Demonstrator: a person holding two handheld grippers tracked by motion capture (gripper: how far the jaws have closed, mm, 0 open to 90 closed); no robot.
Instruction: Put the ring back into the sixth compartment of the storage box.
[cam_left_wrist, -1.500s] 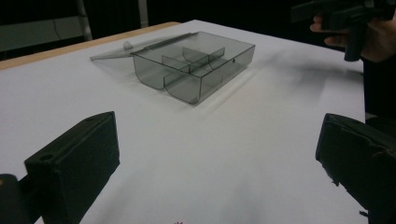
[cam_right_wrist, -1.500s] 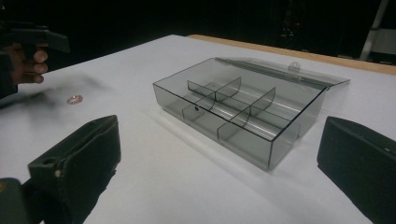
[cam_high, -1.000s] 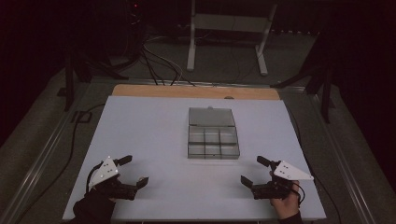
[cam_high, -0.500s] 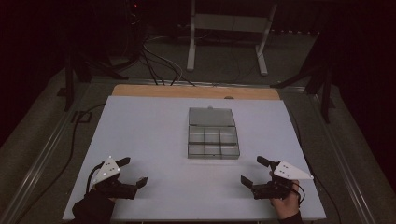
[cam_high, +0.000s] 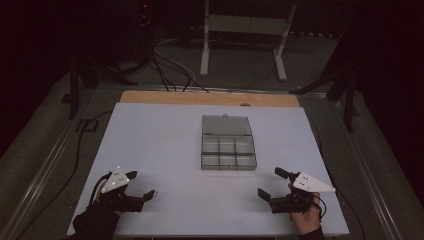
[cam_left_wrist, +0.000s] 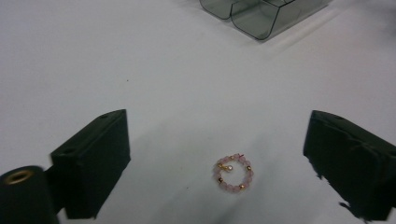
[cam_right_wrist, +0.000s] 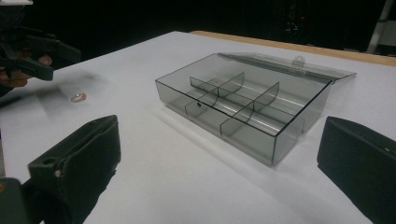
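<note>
Spreading wide, both claws — left claw (cam_left_wrist: 219, 161) straddles unlabelled pink bead ring (cam_left_wrist: 234, 173), just narrowing.

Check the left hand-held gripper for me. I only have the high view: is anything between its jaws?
Observer: Yes. A small ring of pink beads lies on the table between the jaws of the left hand-held gripper. The jaws have just been closing a little, but neither touches it.
Operator: Plain beads?
Observer: No, there are a few gold ones among the pink, and a small gold charm or clasp sits inside the loop.
Operator: Anything in the box?
Observer: In the right gripper view, the compartments of the clear box look empty.
</note>
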